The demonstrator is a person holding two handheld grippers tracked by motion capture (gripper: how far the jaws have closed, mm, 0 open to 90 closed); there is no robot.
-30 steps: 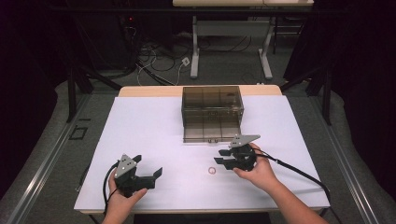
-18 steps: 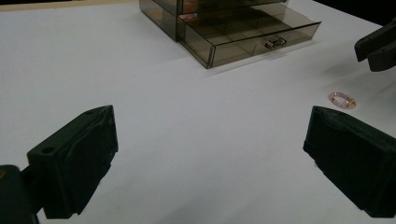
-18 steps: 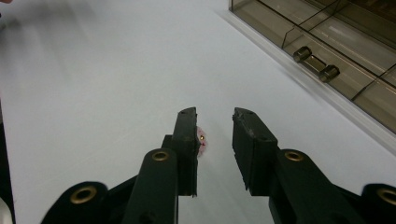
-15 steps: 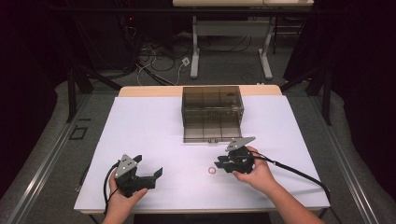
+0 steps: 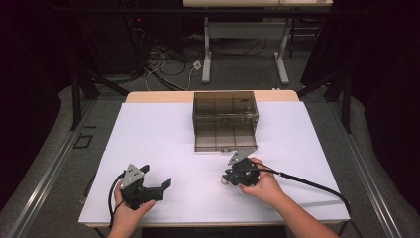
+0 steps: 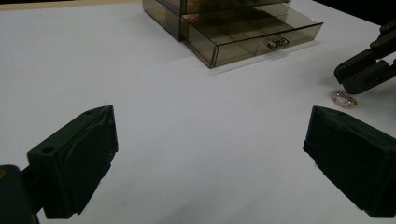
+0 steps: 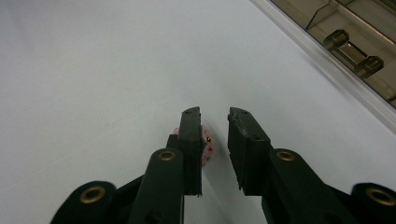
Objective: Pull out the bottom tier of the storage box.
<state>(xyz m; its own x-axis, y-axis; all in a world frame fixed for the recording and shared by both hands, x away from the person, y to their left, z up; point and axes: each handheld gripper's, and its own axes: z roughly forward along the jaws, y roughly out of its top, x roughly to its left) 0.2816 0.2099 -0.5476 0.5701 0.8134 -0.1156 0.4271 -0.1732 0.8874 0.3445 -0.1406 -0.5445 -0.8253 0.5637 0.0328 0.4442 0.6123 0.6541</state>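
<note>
- On the white counter [image 5: 163,134], near its front edge, a small pinkish bracelet [image 6: 344,99] (a beaded ring, its details too small to make out) lies flat just in front of the right gripper.
- The right gripper [image 5: 229,179] sits low over that spot in the high view, held in the person's right hand [image 5: 265,186], with its cable [image 5: 317,186] trailing off to the right across the counter.
- In the right gripper view its fingers [image 7: 192,140] stand a little apart, with a narrow gap between them; the bracelet [image 7: 205,147] peeks out from behind the left finger, partly hidden by it, and is not pinched between the two.
- Whether that finger touches the bracelet I cannot tell.
- The left gripper [image 5: 161,187] rests at the front left of the counter, well apart from the bracelet, held in the person's left hand [image 5: 130,208].
- Its fingers [image 6: 77,161] are spread wide in the left gripper view, with bare counter between them and nothing held.
- A smoky transparent drawer box [image 5: 225,119] stands at the far middle of the counter, beyond the right gripper.
- Its lower drawer [image 6: 254,35] is pulled out towards the person, a small metal handle [image 7: 352,53] on its front.
- The bracelet lies on the counter outside the drawer, near its front.
</note>
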